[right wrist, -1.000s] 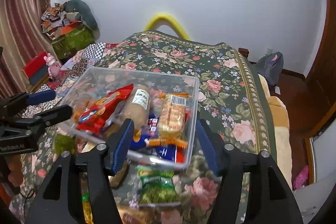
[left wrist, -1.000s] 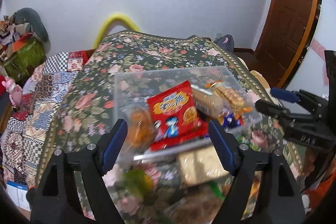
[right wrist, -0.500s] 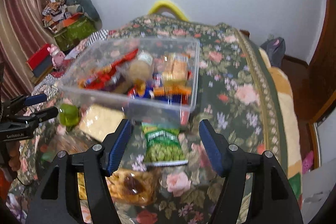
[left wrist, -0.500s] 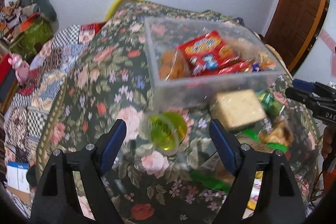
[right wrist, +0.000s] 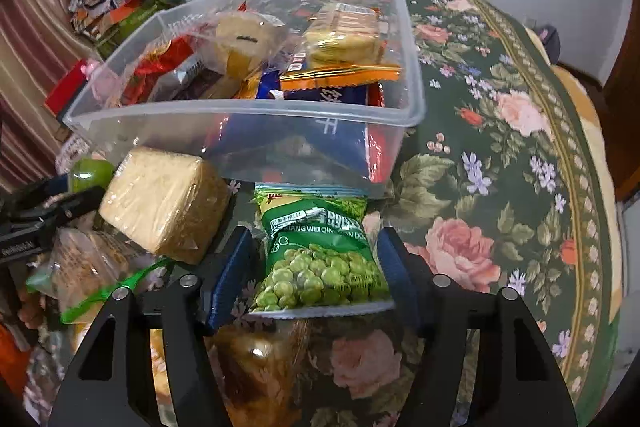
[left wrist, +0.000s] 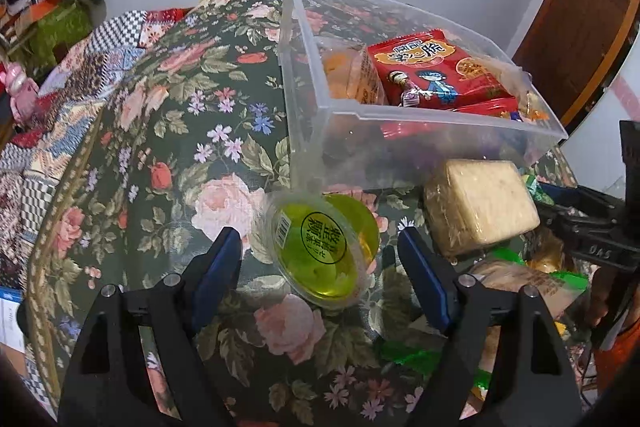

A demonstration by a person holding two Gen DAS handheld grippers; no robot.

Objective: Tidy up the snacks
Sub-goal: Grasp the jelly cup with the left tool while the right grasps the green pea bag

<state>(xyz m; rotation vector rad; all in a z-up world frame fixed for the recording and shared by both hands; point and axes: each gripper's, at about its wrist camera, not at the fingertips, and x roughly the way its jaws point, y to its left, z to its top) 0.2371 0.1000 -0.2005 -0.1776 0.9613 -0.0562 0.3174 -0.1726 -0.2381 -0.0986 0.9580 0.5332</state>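
A clear plastic bin (left wrist: 420, 115) (right wrist: 248, 115) full of snack packs stands on the floral cloth. My left gripper (left wrist: 320, 255) is open, its fingers on either side of a green jelly cup (left wrist: 324, 251) lying tilted in front of the bin. My right gripper (right wrist: 314, 259) is open around a green pea snack bag (right wrist: 320, 251) lying against the bin's near wall. A wrapped pale cake block (left wrist: 480, 203) (right wrist: 164, 199) lies between the two. The right gripper (left wrist: 588, 223) shows in the left wrist view; the left gripper (right wrist: 52, 211) shows in the right wrist view.
More wrapped snacks (right wrist: 88, 267) lie on the cloth near the front edge, and a bread bag (right wrist: 256, 359) lies under my right gripper. The floral table (right wrist: 500, 147) stretches right of the bin. A wooden door (left wrist: 576, 27) stands at the far right.
Both grippers have dropped and moved forward from above the bin to the snacks in front of it. The left now straddles the jelly cup, the right the pea bag.
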